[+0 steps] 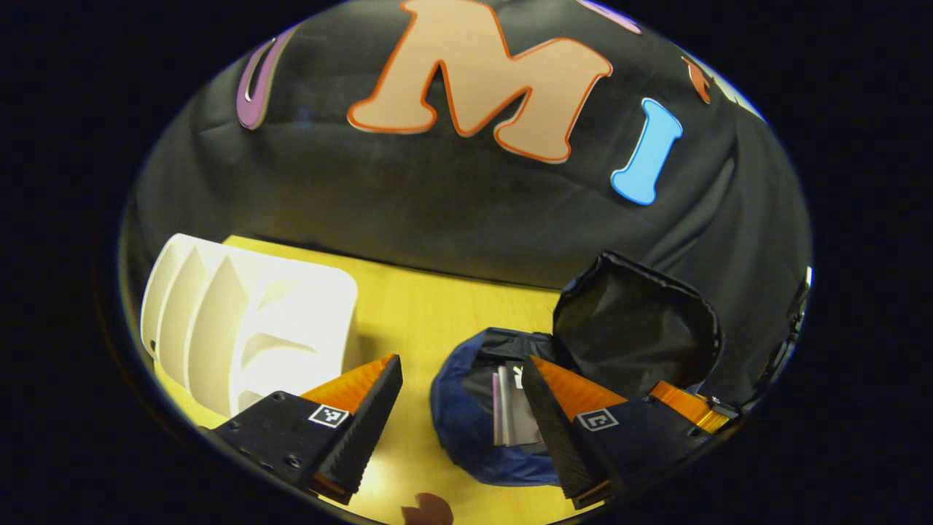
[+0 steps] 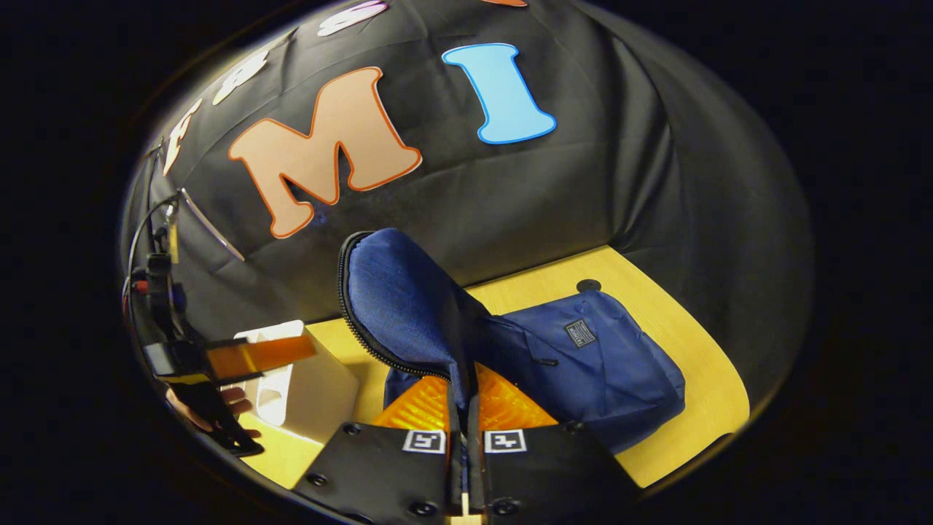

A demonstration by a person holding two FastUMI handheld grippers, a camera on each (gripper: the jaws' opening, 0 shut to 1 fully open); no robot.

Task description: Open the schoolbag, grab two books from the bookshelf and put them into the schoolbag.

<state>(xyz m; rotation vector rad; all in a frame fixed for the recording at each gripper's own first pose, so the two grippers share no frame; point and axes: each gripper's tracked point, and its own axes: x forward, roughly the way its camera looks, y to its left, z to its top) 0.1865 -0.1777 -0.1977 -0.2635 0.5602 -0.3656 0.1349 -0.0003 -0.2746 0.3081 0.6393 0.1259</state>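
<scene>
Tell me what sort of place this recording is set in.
Likely a staged recording booth, not a home: a black cloth wall behind a wooden table holding a white bookshelf and a blue schoolbag.

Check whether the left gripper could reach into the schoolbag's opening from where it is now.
Probably yes. The left gripper is open just above the schoolbag, and the right gripper holds the flap up, so the opening with the books inside looks unobstructed.

Booth wall (image 1: 452, 197): black cloth, creased and sagging, closing the far side in both views. Table (image 1: 437, 306): yellow wood-grain top, its far edge meeting the cloth. Lighting warm and uneven; a bright glare patch on the table near the left gripper view's lower edge, dark toward the margins.
</scene>
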